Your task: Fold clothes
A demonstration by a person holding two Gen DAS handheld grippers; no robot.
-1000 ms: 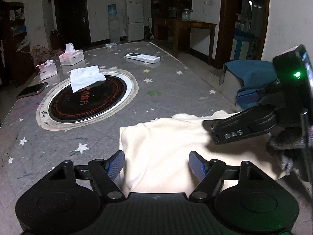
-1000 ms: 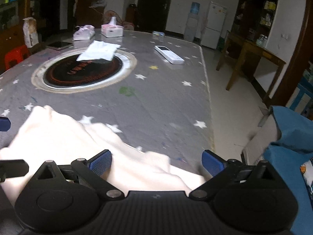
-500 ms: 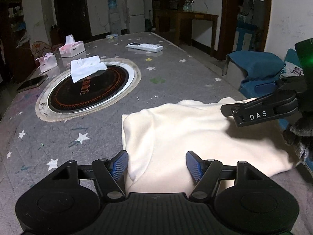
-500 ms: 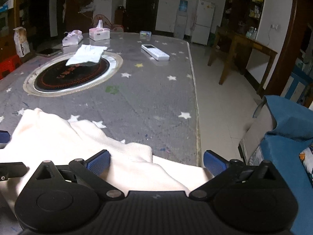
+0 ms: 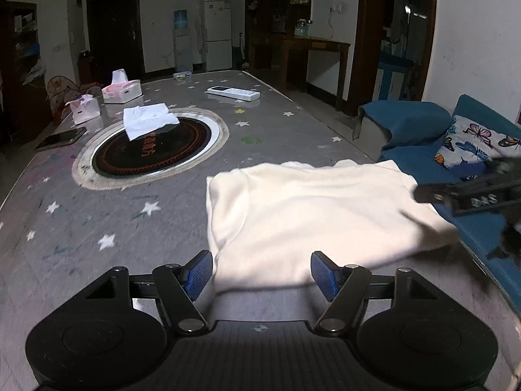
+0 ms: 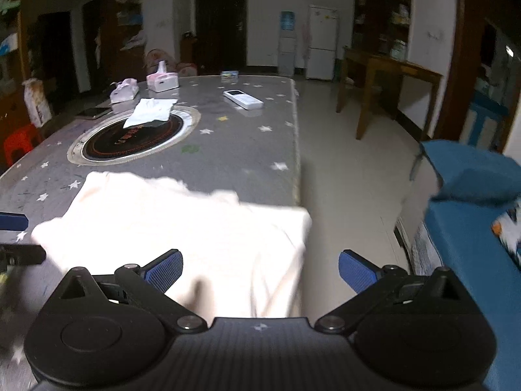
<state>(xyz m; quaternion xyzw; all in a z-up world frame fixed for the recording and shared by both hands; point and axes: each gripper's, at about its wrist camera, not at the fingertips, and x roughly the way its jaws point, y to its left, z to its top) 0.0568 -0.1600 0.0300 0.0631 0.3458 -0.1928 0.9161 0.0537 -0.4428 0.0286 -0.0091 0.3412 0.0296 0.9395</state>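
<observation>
On the far left of the grey star-patterned bench (image 5: pixel 136 195) lie a dark phone (image 5: pixel 61 138) and two pink-and-white tissue boxes (image 5: pixel 121 88). Right of them a round black hotplate with a pale ring (image 5: pixel 153 153) is set into the bench, with a white folded cloth (image 5: pixel 148 120) resting on its far edge. Further right and back lies a white remote control (image 5: pixel 233 93).

The left hand-held gripper (image 5: pixel 262 273) hovers with its blue-padded fingers (image 5: pixel 198 273) spread apart and nothing between them, just short of the near edge of the cream folded garment (image 5: pixel 312 208). The garment lies flat at the bench's near right corner, its right side hanging over the edge in the right wrist view (image 6: pixel 280 270).

The right hand-held gripper (image 6: pixel 260 270) is likewise open and empty, above the garment's overhanging corner. Right of the bench stands a blue upholstered sofa (image 5: pixel 410 120) carrying a butterfly-print cushion (image 5: pixel 472 143).
</observation>
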